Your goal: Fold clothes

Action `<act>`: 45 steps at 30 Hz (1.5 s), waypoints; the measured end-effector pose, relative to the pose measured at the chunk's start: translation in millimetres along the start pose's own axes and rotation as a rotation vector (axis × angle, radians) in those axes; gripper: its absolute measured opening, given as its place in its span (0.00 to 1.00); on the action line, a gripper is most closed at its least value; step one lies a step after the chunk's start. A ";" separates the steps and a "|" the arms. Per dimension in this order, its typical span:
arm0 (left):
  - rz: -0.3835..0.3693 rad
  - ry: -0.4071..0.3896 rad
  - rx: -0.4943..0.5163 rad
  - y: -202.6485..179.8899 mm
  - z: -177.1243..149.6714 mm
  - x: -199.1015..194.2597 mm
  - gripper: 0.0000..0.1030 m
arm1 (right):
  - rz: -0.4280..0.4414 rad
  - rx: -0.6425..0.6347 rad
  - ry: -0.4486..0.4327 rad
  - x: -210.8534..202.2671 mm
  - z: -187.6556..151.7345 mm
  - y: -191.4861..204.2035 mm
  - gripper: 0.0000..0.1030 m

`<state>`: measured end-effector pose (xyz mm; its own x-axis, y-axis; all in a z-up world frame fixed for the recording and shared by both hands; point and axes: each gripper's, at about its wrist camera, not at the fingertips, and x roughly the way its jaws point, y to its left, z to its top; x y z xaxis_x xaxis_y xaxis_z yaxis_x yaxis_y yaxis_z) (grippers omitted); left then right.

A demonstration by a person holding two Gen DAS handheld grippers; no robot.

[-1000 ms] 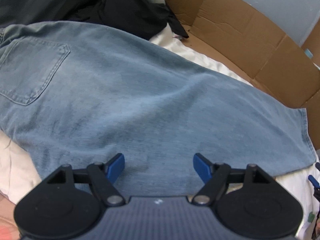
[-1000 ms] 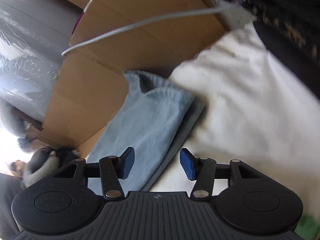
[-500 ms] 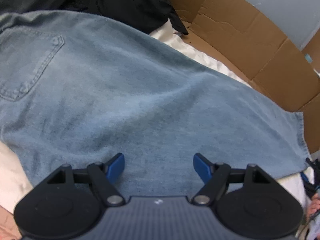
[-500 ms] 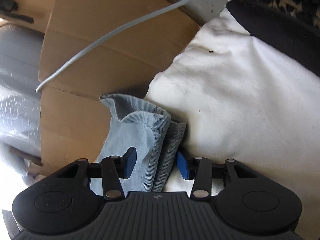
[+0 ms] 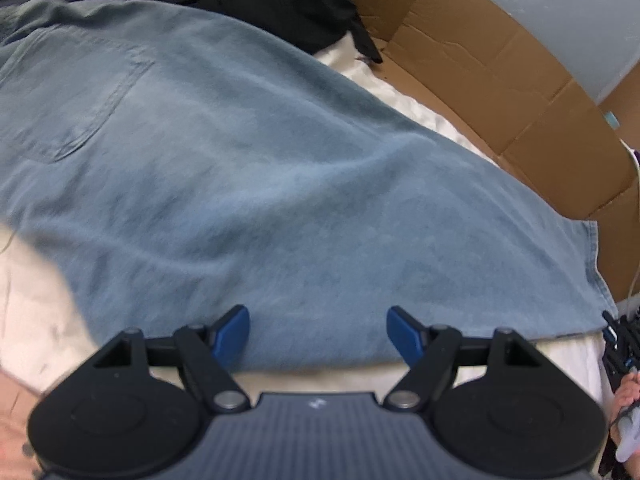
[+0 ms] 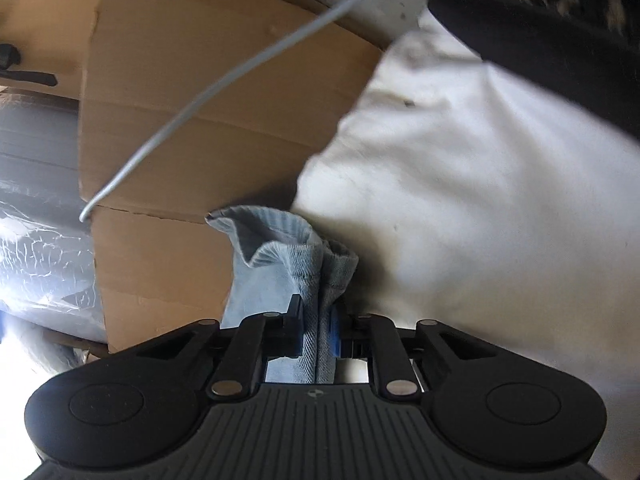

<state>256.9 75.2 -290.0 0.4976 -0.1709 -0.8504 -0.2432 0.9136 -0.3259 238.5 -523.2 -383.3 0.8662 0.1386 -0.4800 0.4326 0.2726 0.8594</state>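
Observation:
Light blue jeans lie spread across a white sheet, back pocket at the upper left, hem at the right. My left gripper hovers open over the jeans' near edge, nothing between its blue pads. In the right wrist view the bunched hem of the jeans stands up between the fingers of my right gripper. Its jaws are closing and the pads press on the denim from both sides.
Cardboard walls run along the far side of the sheet. Dark clothes are heaped at the back. A grey cable crosses the cardboard. Plastic-wrapped material sits at left. A hand shows at the right edge.
My right gripper dropped onto the jeans' hem and its jaws closed from wide apart to pinching the bunched denim. The left gripper drifted slightly toward the near edge, still open.

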 end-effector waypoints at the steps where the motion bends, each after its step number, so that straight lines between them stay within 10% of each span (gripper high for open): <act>1: 0.003 0.000 -0.020 4.4 -1.3 -4.0 0.76 | 0.001 0.000 0.016 3.4 -1.7 -1.3 0.16; 15: 0.021 -0.055 -0.422 82.2 -21.3 -42.4 0.74 | 0.055 -0.005 0.033 13.6 11.2 12.4 0.07; 38: -0.137 -0.165 -0.306 117.6 8.9 -2.0 0.74 | 0.030 0.029 0.065 53.3 -14.0 15.6 0.11; 45: -0.264 -0.128 -0.394 126.5 -0.9 -8.4 0.39 | 0.040 0.024 0.022 54.0 2.5 28.9 0.11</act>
<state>221.2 191.8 -324.5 0.6773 -0.3084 -0.6680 -0.3790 0.6319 -0.6760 298.3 -510.3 -384.0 0.8774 0.1702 -0.4486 0.4037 0.2434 0.8819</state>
